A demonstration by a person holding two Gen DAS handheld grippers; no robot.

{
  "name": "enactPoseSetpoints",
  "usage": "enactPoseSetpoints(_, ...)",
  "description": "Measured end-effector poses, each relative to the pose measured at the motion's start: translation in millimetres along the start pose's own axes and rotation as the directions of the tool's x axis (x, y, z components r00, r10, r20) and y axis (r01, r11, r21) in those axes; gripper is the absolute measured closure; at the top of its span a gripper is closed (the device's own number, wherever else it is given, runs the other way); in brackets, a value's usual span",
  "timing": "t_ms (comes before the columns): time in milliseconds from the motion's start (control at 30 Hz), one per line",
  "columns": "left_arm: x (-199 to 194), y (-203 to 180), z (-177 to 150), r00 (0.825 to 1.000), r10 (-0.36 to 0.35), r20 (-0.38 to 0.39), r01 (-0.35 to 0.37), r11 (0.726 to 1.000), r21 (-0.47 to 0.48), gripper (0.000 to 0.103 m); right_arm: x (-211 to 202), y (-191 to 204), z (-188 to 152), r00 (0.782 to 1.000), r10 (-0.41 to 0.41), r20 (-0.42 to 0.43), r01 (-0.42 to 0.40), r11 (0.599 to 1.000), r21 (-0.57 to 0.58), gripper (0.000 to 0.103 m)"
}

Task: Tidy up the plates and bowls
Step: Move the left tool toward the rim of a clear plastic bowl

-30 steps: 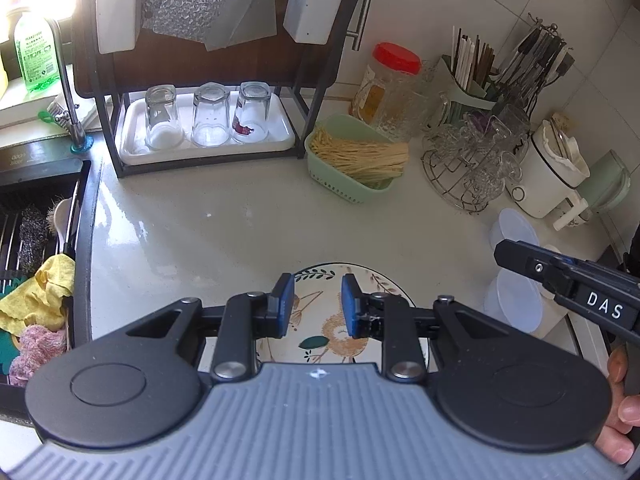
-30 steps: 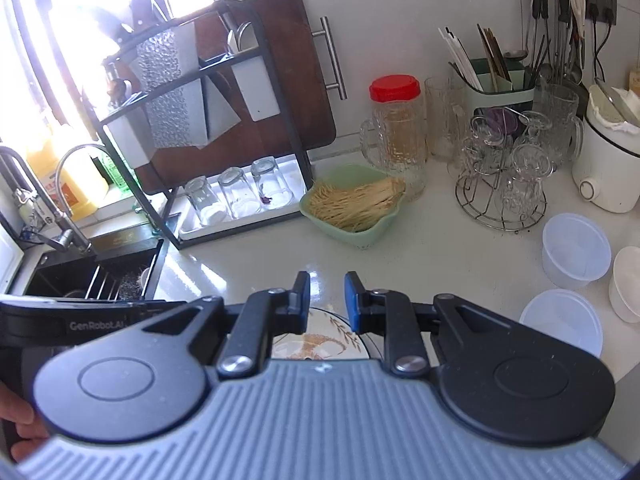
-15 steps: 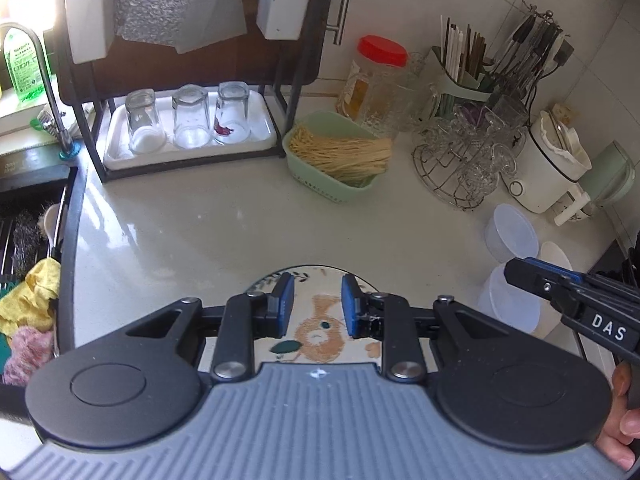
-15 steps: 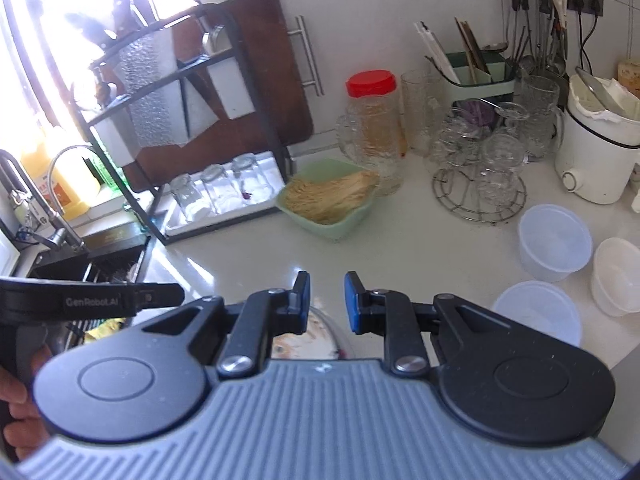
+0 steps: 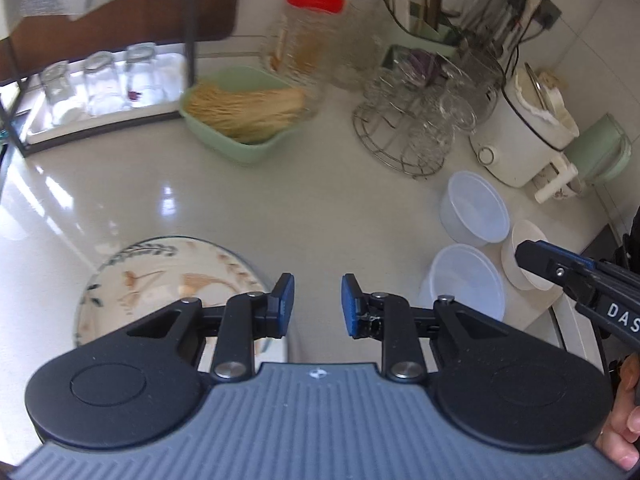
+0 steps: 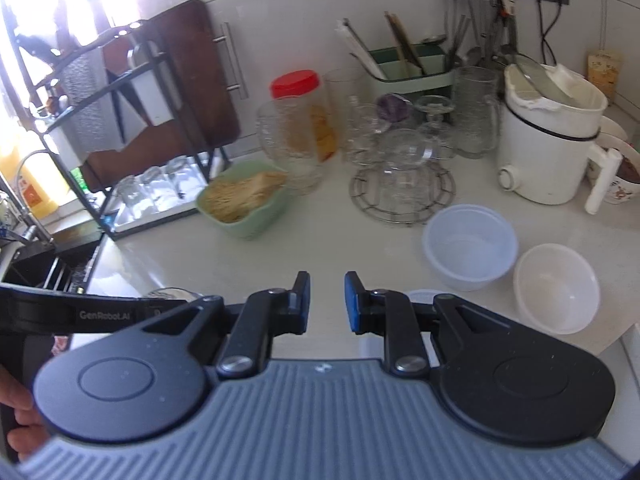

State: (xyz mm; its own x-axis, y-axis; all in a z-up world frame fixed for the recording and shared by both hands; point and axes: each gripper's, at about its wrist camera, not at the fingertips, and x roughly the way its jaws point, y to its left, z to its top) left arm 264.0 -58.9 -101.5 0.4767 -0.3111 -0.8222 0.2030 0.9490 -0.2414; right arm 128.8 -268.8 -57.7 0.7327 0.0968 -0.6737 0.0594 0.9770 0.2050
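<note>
A round plate (image 5: 168,276) with a leaf pattern lies on the pale counter, just left of my left gripper (image 5: 316,300). The left jaws are opening, with nothing between them. Right of it stand two translucent plastic bowls (image 5: 474,208) (image 5: 466,280) and a white bowl (image 5: 524,252). My right gripper's tip (image 5: 560,268) hangs over the white bowl. In the right wrist view my right gripper (image 6: 327,300) is open by a narrow gap and holds nothing. One clear bowl (image 6: 470,246) and the white bowl (image 6: 556,292) sit ahead to its right. The third bowl (image 6: 424,294) is mostly hidden behind its finger.
At the back stand a green basket of noodles (image 5: 244,116), a red-lidded jar (image 5: 308,36), a wire stand of glasses (image 5: 416,120) and a white cooker (image 5: 524,132). A black rack with upturned glasses (image 5: 104,84) is back left. The sink (image 6: 44,264) lies left.
Both grippers have moved right along the counter. The plate has gone from between the left fingers to their left, the bowls are nearer, and the left jaws stand a little wider.
</note>
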Motion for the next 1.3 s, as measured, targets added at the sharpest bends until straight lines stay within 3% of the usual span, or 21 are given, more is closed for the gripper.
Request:
enactPoseSetpoints(200,31.1,-32.5,-4.6,1.000,-0.012,-0.025,0.013,0.998,0.055,0.063,4.3,-39.1,-8.6,1.000,-0.022,0.003,0.022,1.000,0.018,0.080)
enactPoseSetpoints(267,40.1,-42.5,-7.3,0.999,-0.022,-0.037,0.024,0.997,0.072,0.049,6.3,-48.6,-11.6,1.000,-0.030,0.000,0.030,0.999,0.015,0.080)
enactPoseSetpoints(333,47.4,-51.1,-9.9,0.999,-0.032,-0.042,0.036,0.995,0.090,0.049,8.9,-57.9,-15.5,0.999,-0.036,-0.005,0.036,0.999,0.014,0.080)
enactPoseSetpoints(433,61.1,-61.5,-10.9,0.996,-0.067,-0.057,0.071,0.994,0.085,0.049,11.7,-72.8,-23.2,0.999,-0.033,0.002,0.033,0.999,0.029,0.056)
enactPoseSetpoints(467,65.8,-64.3,-11.1,0.995,-0.077,-0.065,0.082,0.993,0.082,0.049,12.8,-77.1,-25.9,0.999,-0.033,0.002,0.032,0.999,0.039,0.054)
enactPoseSetpoints(767,100.1,-84.6,-12.2,0.981,-0.154,-0.118,0.164,0.983,0.087,0.049,30.2,-102.6,-41.3,0.999,-0.042,-0.014,0.043,0.996,0.072,0.055)
enactPoseSetpoints(1000,119.1,-91.9,-5.3,0.977,-0.166,-0.133,0.179,0.980,0.091,0.049,49.0,-111.5,-42.8,0.998,-0.028,-0.051,0.033,0.994,0.105,0.056)
enactPoseSetpoints(1300,135.0,-92.6,-1.0,0.976,-0.142,-0.164,0.157,0.985,0.077,0.062,69.1,-109.1,-47.1,0.994,-0.024,-0.106,0.032,0.996,0.081,0.066)
